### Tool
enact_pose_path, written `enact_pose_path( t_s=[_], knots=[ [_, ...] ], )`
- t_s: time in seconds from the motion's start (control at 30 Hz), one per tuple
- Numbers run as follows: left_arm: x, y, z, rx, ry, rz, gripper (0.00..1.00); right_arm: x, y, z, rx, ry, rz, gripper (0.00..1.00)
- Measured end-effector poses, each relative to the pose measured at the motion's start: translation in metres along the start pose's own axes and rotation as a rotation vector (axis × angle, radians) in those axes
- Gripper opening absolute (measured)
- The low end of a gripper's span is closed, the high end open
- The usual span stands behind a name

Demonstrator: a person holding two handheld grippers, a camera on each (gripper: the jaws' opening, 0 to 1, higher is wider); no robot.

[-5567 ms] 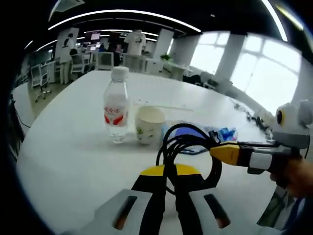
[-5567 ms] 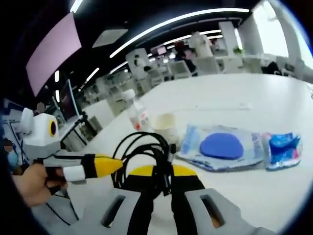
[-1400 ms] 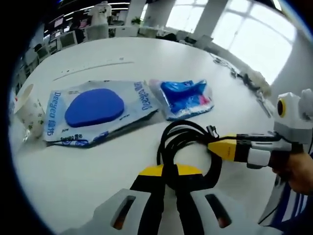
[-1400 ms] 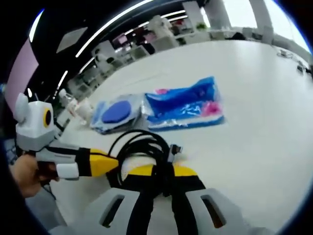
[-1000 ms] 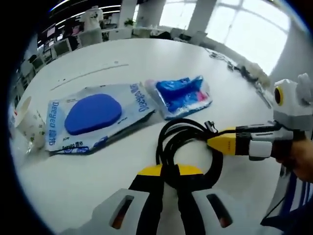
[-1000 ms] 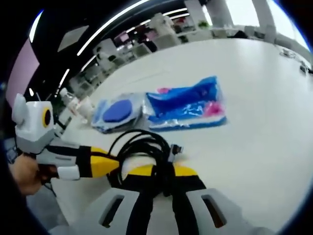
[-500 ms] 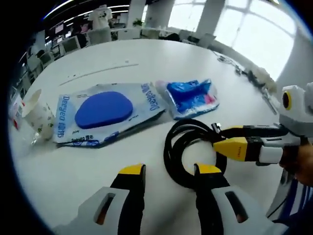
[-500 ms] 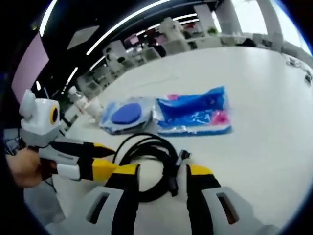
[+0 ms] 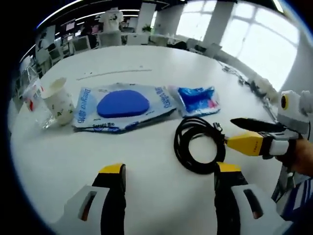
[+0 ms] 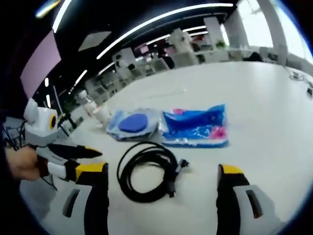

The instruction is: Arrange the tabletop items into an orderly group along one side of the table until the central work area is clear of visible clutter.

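1. Coiled black cable lies free on your white tabletop, beside the blue packets.
2. Your left tongs gape wide.
3. Your right tongs gape too, gripping nothing.

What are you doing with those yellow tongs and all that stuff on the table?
A person is tidying a white table with two handheld tongs. Both the left tongs and the right tongs are open, and the coiled black cable lies on the table in front of them, held by neither. Beyond it sit a blue pouch, a clear packet with a blue oval, a paper cup and a water bottle.
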State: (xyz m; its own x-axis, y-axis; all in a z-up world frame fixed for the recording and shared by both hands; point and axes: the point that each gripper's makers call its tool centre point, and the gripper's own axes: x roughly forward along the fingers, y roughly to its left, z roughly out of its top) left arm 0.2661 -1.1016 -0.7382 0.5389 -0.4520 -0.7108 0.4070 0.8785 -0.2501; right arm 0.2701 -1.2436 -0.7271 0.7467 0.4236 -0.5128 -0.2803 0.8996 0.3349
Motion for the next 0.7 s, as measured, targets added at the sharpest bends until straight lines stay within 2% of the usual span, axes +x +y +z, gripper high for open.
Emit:
enact_pose_path(
  t_s=[0.13,0.27,0.47,0.53,0.7],
  knots=[
    [-0.012,0.011,0.003,-0.042,-0.028,0.032,0.82,-0.003,0.001,-0.002,0.002,0.004,0.013,0.94],
    [-0.017,0.016,0.008,-0.066,-0.055,0.042,0.84,-0.005,0.001,-0.003,-0.012,0.019,0.027,0.95],
    [-0.024,0.009,0.018,-0.067,-0.099,0.035,0.88,-0.011,0.001,0.003,-0.037,0.020,0.049,0.95],
    [-0.024,0.003,0.018,-0.082,-0.125,0.006,0.89,-0.013,-0.001,0.003,-0.044,0.023,0.053,0.95],
    [-0.028,-0.002,0.010,-0.073,-0.110,-0.005,0.89,-0.020,-0.002,0.003,-0.047,0.026,0.060,0.95]
  ],
)
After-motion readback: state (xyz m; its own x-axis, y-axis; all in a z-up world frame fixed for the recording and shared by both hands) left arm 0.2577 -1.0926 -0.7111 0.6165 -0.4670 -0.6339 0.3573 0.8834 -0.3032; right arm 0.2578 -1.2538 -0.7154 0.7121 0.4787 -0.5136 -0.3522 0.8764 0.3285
